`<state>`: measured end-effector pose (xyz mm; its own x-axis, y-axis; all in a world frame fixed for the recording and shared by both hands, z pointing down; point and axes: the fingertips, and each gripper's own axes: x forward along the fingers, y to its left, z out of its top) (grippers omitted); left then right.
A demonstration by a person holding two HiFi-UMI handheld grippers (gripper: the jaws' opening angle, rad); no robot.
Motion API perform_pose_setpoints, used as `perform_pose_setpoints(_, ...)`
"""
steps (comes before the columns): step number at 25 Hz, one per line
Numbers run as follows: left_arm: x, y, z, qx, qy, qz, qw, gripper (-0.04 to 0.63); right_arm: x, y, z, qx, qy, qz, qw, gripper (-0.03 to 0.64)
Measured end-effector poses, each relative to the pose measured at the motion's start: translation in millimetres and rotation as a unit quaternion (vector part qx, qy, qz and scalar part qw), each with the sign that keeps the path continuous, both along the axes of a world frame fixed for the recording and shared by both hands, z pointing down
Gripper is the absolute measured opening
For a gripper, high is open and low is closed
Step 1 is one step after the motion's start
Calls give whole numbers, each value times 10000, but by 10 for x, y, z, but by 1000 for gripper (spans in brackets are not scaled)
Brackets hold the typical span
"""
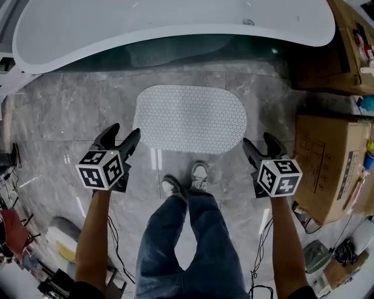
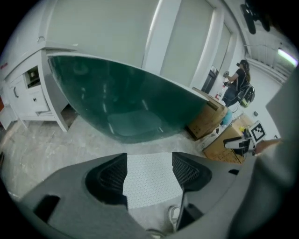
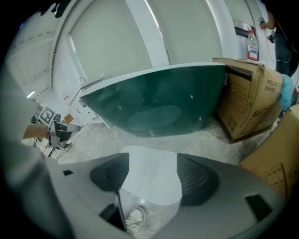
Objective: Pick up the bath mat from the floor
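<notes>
Mat (image 1: 190,118) between left claw (image 1: 125,131) and right claw (image 1: 258,141)

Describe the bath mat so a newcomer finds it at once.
Find the large white bathtub with the dark green side. On the grey tiled floor just before it lies a pale, dotted, rounded-rectangle bath mat. It is the only flat light thing there, unlike the brown cardboard boxes at the right.

Mat (image 1: 190,118): white, matt, finely dotted; floor (image 1: 70,111): grey marbled stone tile, slight sheen; tub (image 1: 175,17): smooth, glossy shell; boxes (image 1: 324,163): matt brown cardboard; jeans (image 1: 187,245): blue denim cloth.
</notes>
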<state>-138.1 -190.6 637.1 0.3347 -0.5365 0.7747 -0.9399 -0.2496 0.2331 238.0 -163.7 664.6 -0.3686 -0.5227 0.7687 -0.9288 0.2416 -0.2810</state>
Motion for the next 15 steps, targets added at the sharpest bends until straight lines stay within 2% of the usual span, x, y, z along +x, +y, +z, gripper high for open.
perform_pose_setpoints(3,-41,10,244,-26,131,-226,9997,310,50,54,222,-69,51,-40,10000,324)
perform_pose_setpoints(8,-166,239,645,-76,48,-221,9997,314,83,274,570,-231,209,-192,9993,331)
perform_pose_setpoints(15,-358,293,1113,-44,131,16,9999,327,-74,429,979,-137,336,-259,9990,336)
